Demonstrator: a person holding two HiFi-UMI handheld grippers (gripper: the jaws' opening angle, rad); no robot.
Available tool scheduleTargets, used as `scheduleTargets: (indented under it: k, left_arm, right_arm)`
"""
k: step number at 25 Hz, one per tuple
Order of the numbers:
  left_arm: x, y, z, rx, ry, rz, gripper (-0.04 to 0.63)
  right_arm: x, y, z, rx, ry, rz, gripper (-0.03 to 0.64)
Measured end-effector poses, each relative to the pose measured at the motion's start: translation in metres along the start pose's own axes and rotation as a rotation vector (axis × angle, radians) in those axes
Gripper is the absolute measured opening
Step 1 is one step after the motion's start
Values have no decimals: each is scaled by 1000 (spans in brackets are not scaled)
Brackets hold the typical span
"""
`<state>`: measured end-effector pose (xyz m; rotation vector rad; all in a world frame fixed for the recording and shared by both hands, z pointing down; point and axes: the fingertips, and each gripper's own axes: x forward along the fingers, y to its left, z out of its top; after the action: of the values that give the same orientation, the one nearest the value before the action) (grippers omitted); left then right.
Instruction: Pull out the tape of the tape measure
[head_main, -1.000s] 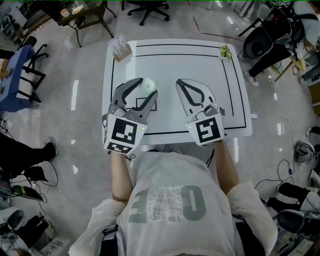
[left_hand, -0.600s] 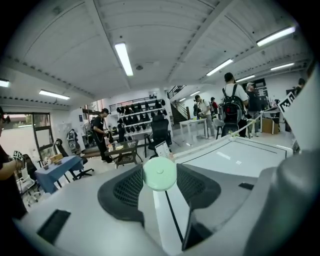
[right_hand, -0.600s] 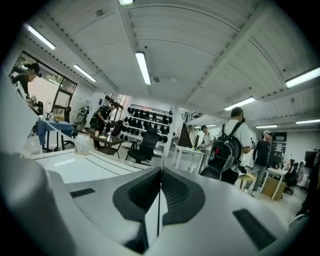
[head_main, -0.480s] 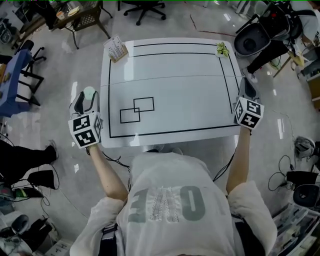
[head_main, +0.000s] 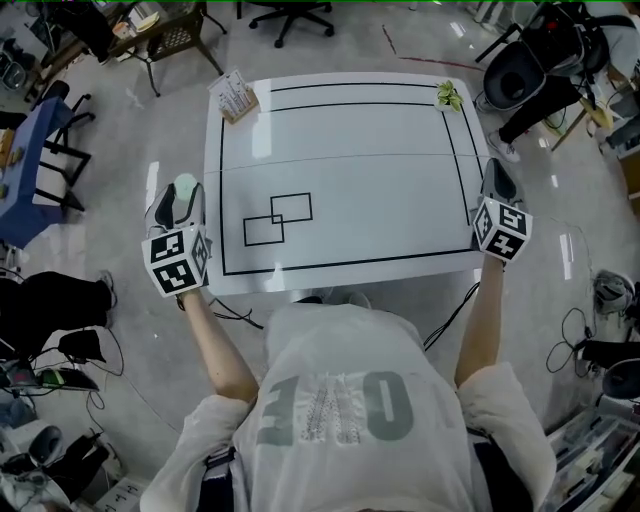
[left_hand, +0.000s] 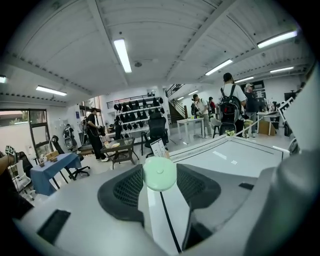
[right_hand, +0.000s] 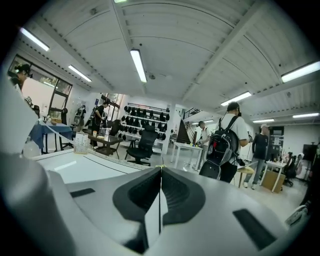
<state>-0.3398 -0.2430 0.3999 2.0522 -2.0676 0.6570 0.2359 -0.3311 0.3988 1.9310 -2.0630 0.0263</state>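
Note:
A pale green round tape measure (left_hand: 159, 173) sits clamped between the jaws of my left gripper (left_hand: 160, 176). In the head view that gripper (head_main: 183, 192) hangs just off the left edge of the white table (head_main: 350, 240), with the tape measure (head_main: 184, 184) at its tips. My right gripper (head_main: 497, 172) is off the table's right edge, jaws pressed together. In the right gripper view a small yellowish tape end (right_hand: 160, 166) shows at the tips of that shut gripper (right_hand: 160, 169). A thin pale tape (head_main: 340, 160) stretches across above the table between the two grippers.
A card holder box (head_main: 237, 97) stands at the table's far left corner and a small green item (head_main: 448, 96) at the far right corner. Two overlapping black rectangles (head_main: 278, 218) are drawn on the top. Office chairs, desks and people stand around the table.
A second ago both grippers were close together over the table's near side. They swung apart to its left and right edges, drawing the tape out between them, then held still.

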Motion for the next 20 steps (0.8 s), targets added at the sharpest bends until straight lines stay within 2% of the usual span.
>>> scheduleTargets:
  k: [3,8,16,20]
  left_arm:
    - [1,-13,-2,28,15,-19,230]
    - [5,-22,-9,43,42,-33,230]
    - [11,-23,-17,-63,74,-36,230]
    - [16,-29,-19,-70,80,-47,230]
  right_arm:
    - [0,8,-2,-8,-5,45,32]
    - [-3,12,-10,-22,16,42,32]
    - [-3,15,-22,-14,49,39,32]
    - [-2,19,-29,-19,69,47,32]
